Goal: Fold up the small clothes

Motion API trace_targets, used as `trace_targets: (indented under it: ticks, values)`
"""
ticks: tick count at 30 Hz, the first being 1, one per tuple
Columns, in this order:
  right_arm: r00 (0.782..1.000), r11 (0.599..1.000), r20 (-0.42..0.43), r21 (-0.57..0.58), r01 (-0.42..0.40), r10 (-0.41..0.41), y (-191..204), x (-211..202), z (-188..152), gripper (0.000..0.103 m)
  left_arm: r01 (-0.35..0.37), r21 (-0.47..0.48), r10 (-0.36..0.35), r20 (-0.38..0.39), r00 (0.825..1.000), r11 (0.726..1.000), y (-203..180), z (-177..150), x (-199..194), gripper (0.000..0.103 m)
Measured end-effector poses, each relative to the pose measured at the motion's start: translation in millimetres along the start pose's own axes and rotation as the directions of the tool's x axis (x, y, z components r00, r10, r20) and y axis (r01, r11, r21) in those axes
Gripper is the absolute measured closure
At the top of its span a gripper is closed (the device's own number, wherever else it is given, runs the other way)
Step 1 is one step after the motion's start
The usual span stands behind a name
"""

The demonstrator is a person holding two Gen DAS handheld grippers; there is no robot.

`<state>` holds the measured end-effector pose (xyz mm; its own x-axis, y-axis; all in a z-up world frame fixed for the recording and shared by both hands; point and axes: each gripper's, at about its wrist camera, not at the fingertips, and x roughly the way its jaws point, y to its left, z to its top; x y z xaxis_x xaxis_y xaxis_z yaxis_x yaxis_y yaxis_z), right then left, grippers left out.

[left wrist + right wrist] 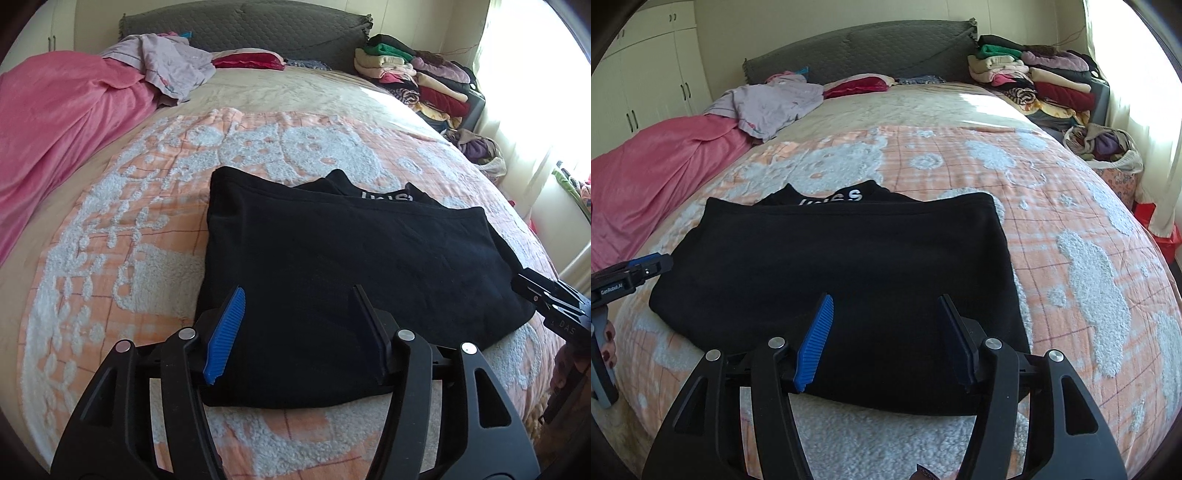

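Observation:
A black garment lies folded flat on the orange and white blanket, white lettering showing at its far edge. My left gripper is open and empty, its fingers above the garment's near left part. My right gripper is open and empty above the near right part of the same garment. The right gripper also shows at the right edge of the left wrist view; the left one shows at the left edge of the right wrist view.
A pink blanket lies bunched along the bed's left side, a lilac garment beyond it. A stack of folded clothes stands at the far right by the dark headboard. A bag of clothes sits beside the bed.

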<state>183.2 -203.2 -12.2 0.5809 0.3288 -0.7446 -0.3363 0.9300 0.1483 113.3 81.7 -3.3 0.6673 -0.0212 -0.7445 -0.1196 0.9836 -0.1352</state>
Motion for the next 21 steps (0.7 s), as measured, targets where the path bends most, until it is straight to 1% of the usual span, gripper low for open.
trace_targets:
  ticks: [3,6,8,10,11,13,18,21]
  values:
    - [1.000,1.000,0.002,-0.005,-0.006,0.006,3,0,1,0.044,0.014,0.006,-0.014,-0.011,1.000,1.000,-5,-2,3,0.048]
    - [1.000,1.000,-0.014,-0.010,0.001,-0.001,3,6,-1,0.041,0.011,0.016,-0.010,-0.049,0.999,1.000,-6,-8,15,0.048]
    - [0.997,1.000,-0.071,0.006,0.016,-0.016,-3,17,-8,0.041,-0.001,0.020,0.003,-0.086,0.996,1.000,-6,-14,24,0.047]
    - [0.991,0.999,-0.130,0.030,0.031,-0.027,-12,28,-19,0.041,-0.005,0.033,0.008,-0.098,0.995,0.999,-7,-23,29,0.047]
    - [0.992,0.999,-0.129,0.047,0.017,-0.011,-16,29,-25,0.041,-0.005,0.037,0.008,-0.101,0.995,0.999,-6,-26,30,0.047]
    - [0.993,0.998,-0.118,0.061,0.010,-0.003,-18,26,-32,0.041,0.000,0.043,0.004,-0.104,0.995,0.999,-6,-33,29,0.047]
    - [0.993,0.998,-0.114,0.046,0.041,-0.036,-10,20,-46,0.041,0.005,0.045,0.000,-0.103,0.995,0.999,-5,-42,25,0.047]
    - [0.993,0.997,-0.116,0.061,0.042,-0.035,-10,16,-47,0.041,0.011,0.037,-0.007,-0.101,0.995,0.999,-5,-43,21,0.047]
